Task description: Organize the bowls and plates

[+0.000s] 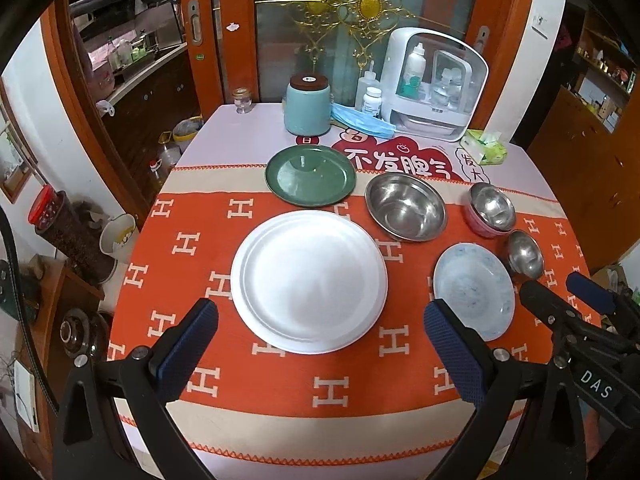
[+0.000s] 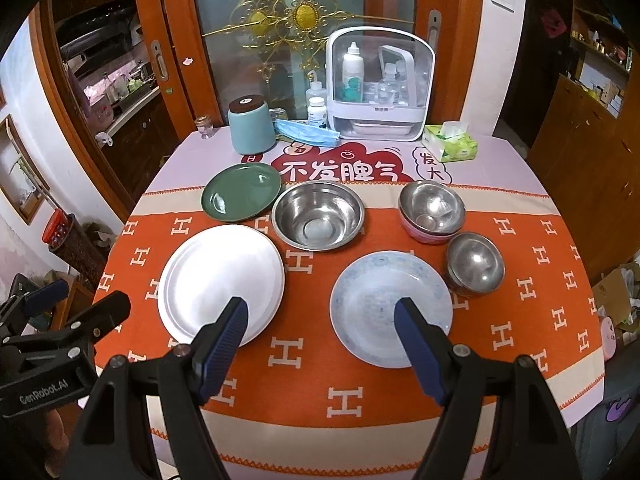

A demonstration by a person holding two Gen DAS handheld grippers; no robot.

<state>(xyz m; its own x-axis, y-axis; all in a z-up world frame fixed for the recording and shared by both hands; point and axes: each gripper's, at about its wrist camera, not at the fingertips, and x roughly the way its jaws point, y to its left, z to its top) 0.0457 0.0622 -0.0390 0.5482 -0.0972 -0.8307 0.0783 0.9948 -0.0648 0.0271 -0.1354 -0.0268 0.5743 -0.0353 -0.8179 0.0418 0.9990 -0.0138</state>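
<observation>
On the orange cloth lie a large white plate (image 1: 309,282) (image 2: 221,283), a green plate (image 1: 310,175) (image 2: 241,191), a pale blue plate (image 1: 474,290) (image 2: 390,306), a large steel bowl (image 1: 405,206) (image 2: 318,215), a steel bowl nested in pink bowls (image 1: 491,209) (image 2: 432,211) and a small steel bowl (image 1: 525,253) (image 2: 475,265). My left gripper (image 1: 322,316) is open and empty, hovering in front of the white plate. My right gripper (image 2: 320,318) is open and empty, above the cloth between the white and blue plates; it also shows in the left wrist view (image 1: 568,292).
At the table's back stand a teal canister (image 1: 308,106) (image 2: 252,124), a white storage case with bottles (image 1: 434,84) (image 2: 380,84), a tissue pack (image 1: 484,146) (image 2: 450,142), a blue face mask (image 1: 362,120) and a small glass jar (image 1: 242,100). Orange doors stand behind.
</observation>
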